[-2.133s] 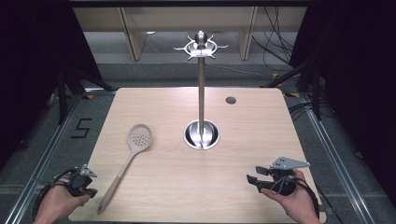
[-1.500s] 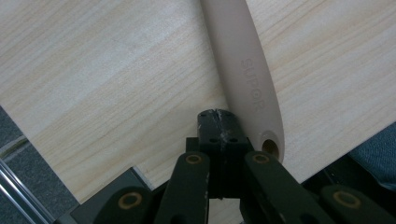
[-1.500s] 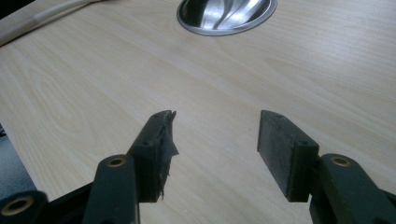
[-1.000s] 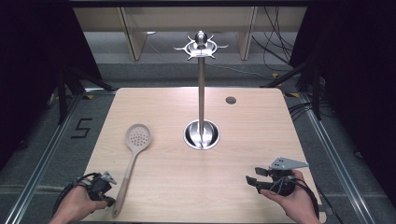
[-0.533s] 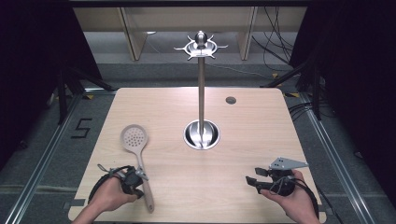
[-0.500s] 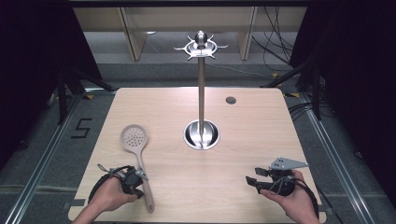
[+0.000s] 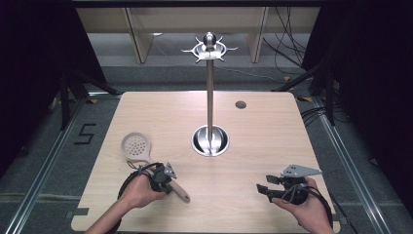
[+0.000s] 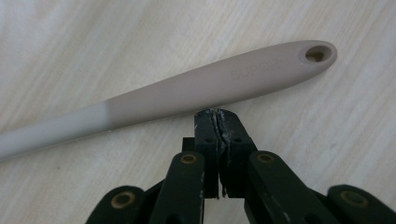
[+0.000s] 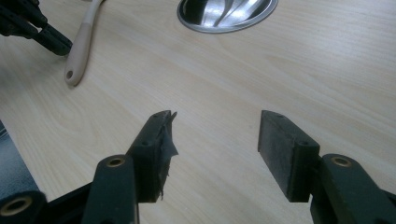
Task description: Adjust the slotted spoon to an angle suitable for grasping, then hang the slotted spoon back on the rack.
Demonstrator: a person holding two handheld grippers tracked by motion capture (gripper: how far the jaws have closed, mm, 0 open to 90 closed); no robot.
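So the left gripper (image 8: 217, 114) has its jaws pressed together with nothing between them, tips nudged right up against the side of the slotted spoon's handle (image 8: 187, 95); they've only just started to crack apart, going by the hairline gap between the chewed-up pads. The spoon (image 7: 146, 158) lies flat on the table (image 7: 272, 122) near the front left, round perforated head pointing away from the person and the handle's hanging hole toward the near edge. The right gripper (image 9: 215, 140) is spread wide and empty, parked low over bare wood at the front right, well apart from the spoon. What I'd worry about: that handle is a smooth, rounded, matte silicone-looking thing that tapers, so if the jaws don't open wide enough before coming down they'll probably just keep shoving it sideways across the slick laminate instead of straddling it. And a grab this far from the head would likely let the head droop or swing once it's lifted. The pad rubber looks torn and ragged too, so grip might be patchy. Farther out there's the shiny steel hanging stand (image 7: 210, 97), a thin pole on a round dished base with little hooks around the top; getting that small hole onto one of them looks fiddly.
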